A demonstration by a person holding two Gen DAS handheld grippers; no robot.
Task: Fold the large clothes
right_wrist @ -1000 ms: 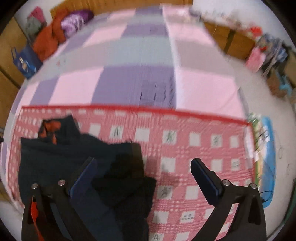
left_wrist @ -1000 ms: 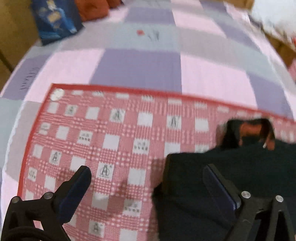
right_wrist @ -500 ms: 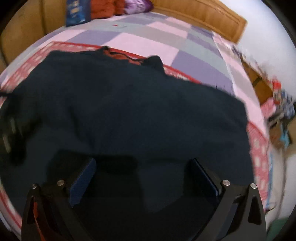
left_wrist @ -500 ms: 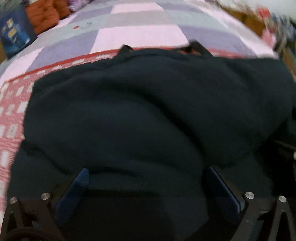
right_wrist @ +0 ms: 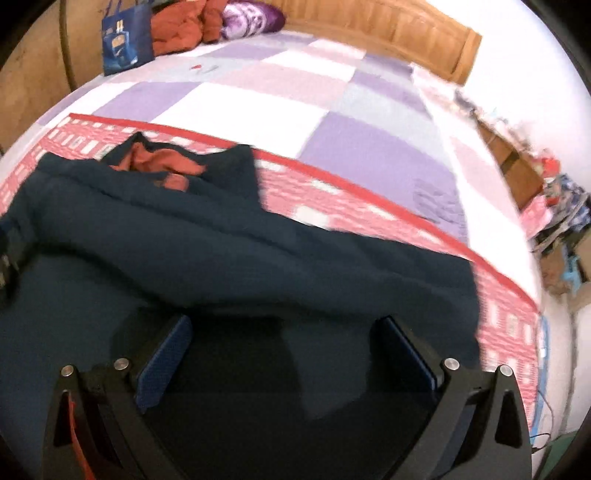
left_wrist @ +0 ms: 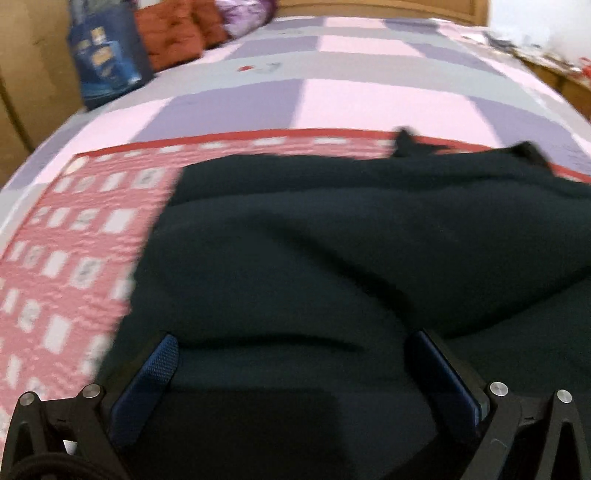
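Note:
A large dark navy garment [left_wrist: 332, 240] lies spread over a red-and-white checked blanket [left_wrist: 74, 240] on the bed. In the right wrist view its collar [right_wrist: 155, 166] shows an orange lining at the far edge of the garment [right_wrist: 258, 251]. My left gripper [left_wrist: 295, 354] is open wide, low over the near part of the cloth, with fabric beneath and between its blue fingers [left_wrist: 159, 365]. My right gripper [right_wrist: 286, 347] is also open wide over the near hem, and its blue pads [right_wrist: 166, 354] close on nothing. Both views are motion-blurred.
The bed has a pink, purple and grey patchwork quilt [left_wrist: 369, 107]. A blue bag [right_wrist: 127, 37], orange cushions [right_wrist: 177, 26] and a purple pillow [right_wrist: 251, 18] sit by the wooden headboard [right_wrist: 388, 33]. Clutter [right_wrist: 561, 206] lies beside the bed on the right.
A second ago the garment lay bunched on the blanket. It now lies spread wide. Both views have since shifted, showing more blanket at each side. Both grippers stayed open.

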